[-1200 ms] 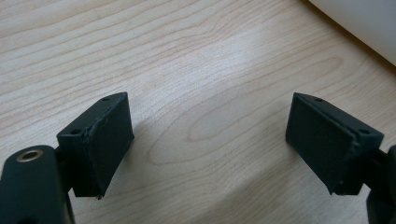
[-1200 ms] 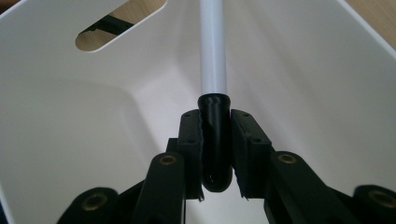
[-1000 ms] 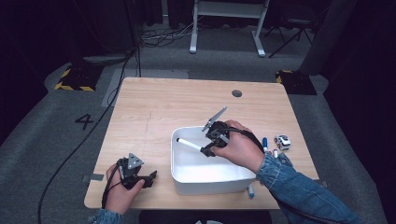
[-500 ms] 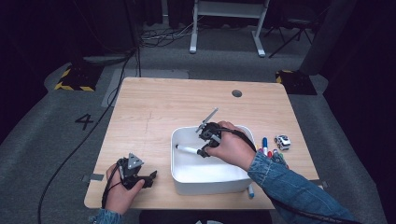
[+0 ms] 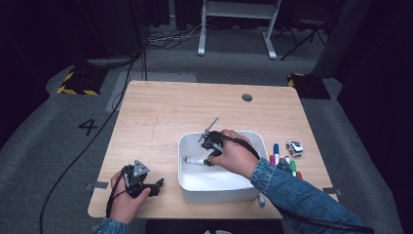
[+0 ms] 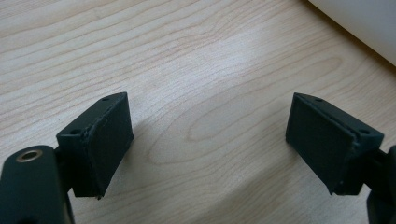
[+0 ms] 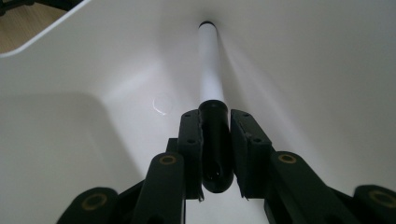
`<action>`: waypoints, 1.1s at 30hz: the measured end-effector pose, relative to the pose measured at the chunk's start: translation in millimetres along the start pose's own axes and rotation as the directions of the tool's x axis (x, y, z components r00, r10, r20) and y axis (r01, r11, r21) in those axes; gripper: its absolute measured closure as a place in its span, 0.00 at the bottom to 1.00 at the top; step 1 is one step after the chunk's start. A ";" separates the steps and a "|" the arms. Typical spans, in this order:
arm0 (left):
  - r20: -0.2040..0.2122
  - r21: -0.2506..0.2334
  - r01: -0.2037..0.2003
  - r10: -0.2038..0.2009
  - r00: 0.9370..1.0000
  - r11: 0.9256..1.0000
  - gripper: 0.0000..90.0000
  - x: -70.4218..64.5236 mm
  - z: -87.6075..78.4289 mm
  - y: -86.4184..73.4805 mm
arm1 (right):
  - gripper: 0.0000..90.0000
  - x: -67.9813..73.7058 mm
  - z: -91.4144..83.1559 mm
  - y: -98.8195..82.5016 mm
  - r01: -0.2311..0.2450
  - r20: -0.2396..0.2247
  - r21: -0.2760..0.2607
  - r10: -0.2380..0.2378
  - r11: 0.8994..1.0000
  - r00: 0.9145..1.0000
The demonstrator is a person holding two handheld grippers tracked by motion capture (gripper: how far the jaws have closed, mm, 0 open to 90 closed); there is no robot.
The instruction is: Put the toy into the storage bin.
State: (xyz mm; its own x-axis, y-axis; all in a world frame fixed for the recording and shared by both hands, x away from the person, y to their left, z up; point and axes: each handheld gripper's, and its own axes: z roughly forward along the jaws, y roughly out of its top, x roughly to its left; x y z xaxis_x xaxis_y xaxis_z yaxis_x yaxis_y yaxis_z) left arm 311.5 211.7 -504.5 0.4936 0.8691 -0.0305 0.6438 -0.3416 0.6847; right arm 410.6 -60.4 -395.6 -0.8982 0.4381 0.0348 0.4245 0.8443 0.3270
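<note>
My right gripper (image 5: 208,157) is inside the white bin (image 5: 187,187), shut on a white marker with a black cap (image 5: 195,160). In the right gripper view the pads clamp the black cap (image 7: 215,140) of the marker (image 7: 209,70), whose white barrel points away toward the bin's far wall (image 7: 289,56). The marker hangs low in the bin, near its left side. My left gripper (image 5: 157,185) rests on the table near the front left edge, held by a hand. Its jaws stand wide apart over bare wood (image 6: 205,93) with nothing between them.
Several coloured markers (image 5: 280,158) lie on the table (image 5: 195,107) right of the bin, with a small toy car (image 5: 294,147) beside them. One more marker (image 5: 261,199) lies by the bin's front right corner. A dark round hole (image 5: 247,97) marks the far right of the tabletop.
The right hand has carried the marker leftward and down, deeper into the bin. The left hand and its gripper have stayed where they were.
</note>
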 end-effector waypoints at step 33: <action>0.001 0.002 -0.002 0.002 1.000 1.000 0.16 0.0 0.2 0.2 | 0.66 -10.9 -102.9 -102.1 -0.169 -0.006 -0.317 0.176 0.933 0.984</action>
State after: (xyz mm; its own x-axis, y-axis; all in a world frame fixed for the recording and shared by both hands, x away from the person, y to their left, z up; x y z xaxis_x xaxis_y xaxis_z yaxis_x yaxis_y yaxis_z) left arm 311.8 211.6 -504.5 0.4955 0.8681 -0.0298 0.6437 -0.3439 0.6836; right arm 365.3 -183.1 -332.1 -0.8103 0.5778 0.0974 0.5116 0.6166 0.5984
